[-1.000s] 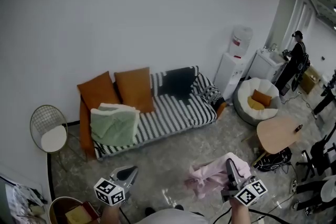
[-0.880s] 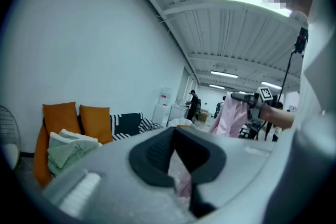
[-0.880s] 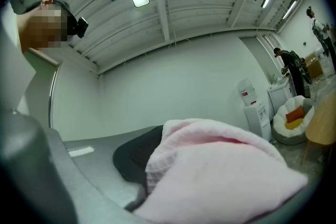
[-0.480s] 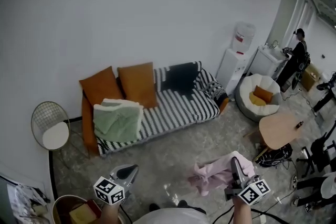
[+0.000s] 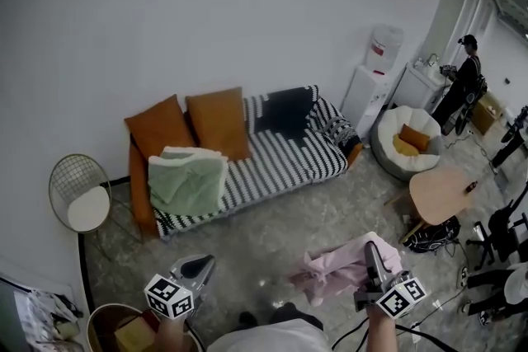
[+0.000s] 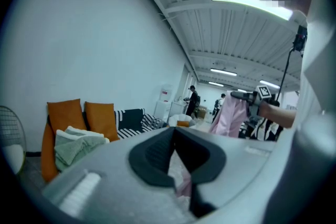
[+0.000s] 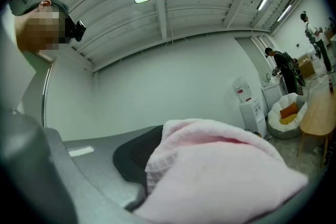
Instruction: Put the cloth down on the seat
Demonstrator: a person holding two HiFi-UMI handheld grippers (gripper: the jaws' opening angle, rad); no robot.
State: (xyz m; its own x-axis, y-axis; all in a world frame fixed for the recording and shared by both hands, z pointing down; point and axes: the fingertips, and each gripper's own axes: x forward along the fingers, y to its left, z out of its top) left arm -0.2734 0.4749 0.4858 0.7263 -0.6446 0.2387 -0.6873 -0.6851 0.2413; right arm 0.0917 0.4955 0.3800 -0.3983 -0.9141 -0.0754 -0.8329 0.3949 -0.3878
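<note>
A pink cloth (image 5: 337, 269) hangs in a bunch from my right gripper (image 5: 373, 253), which is shut on it low at the right of the head view. In the right gripper view the cloth (image 7: 220, 176) fills the space over the jaws and hides the tips. The black-and-white striped sofa (image 5: 285, 165) stands against the wall across the floor, well away from both grippers. My left gripper (image 5: 200, 264) is held low at the left, shut with nothing in it; its dark pads (image 6: 152, 152) meet at the tips.
On the sofa lie two orange cushions (image 5: 219, 121), a folded green blanket (image 5: 188, 179) and a dark cloth (image 5: 285, 110). A wire chair (image 5: 78, 195) stands left of it. A water dispenser (image 5: 376, 74), beanbag (image 5: 406, 144), round wooden table (image 5: 441, 194) and a person (image 5: 460, 86) are at the right.
The sofa has shifted slightly in the head view. The right gripper still holds the pink cloth, a little further right. The left gripper keeps its place.
</note>
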